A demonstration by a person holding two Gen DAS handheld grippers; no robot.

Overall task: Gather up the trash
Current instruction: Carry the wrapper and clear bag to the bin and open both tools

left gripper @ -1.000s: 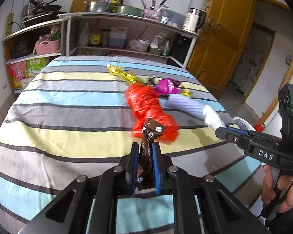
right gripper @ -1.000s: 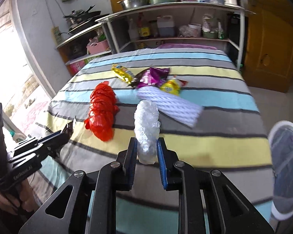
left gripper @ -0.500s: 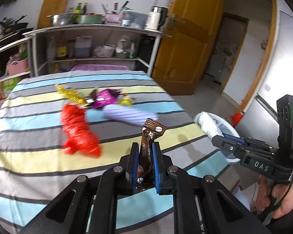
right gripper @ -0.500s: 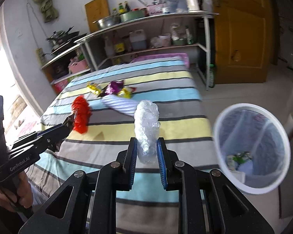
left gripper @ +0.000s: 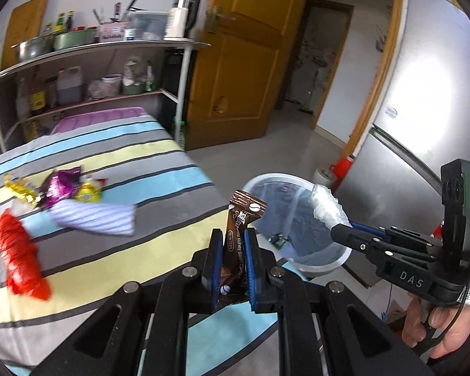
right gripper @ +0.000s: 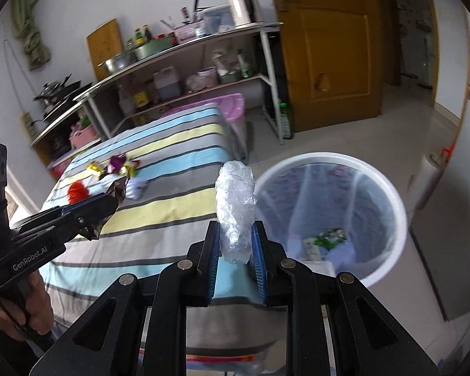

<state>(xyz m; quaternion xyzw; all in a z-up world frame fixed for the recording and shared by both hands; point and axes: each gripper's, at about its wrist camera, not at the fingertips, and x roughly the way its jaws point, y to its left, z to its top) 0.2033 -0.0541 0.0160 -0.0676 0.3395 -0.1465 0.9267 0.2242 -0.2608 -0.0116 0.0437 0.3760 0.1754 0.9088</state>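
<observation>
In white bin, green scrap, misc bits

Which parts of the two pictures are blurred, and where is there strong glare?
Left wrist view: the red bag and striped bag on the bed are motion-smeared; the brown wrapper in the left claw is sharp; glare washes the right-hand wall. Right wrist view: the trash bin is soft; the clear plastic is crisp.

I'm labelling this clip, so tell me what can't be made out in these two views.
- Scraps inside the bin: too small to identify, both views.
- Brown sachet: lower end hidden between left gripper fingers.
- Clear plastic wad: base hidden inside right gripper.
- Red bag: motion-blurred, left view.
</observation>
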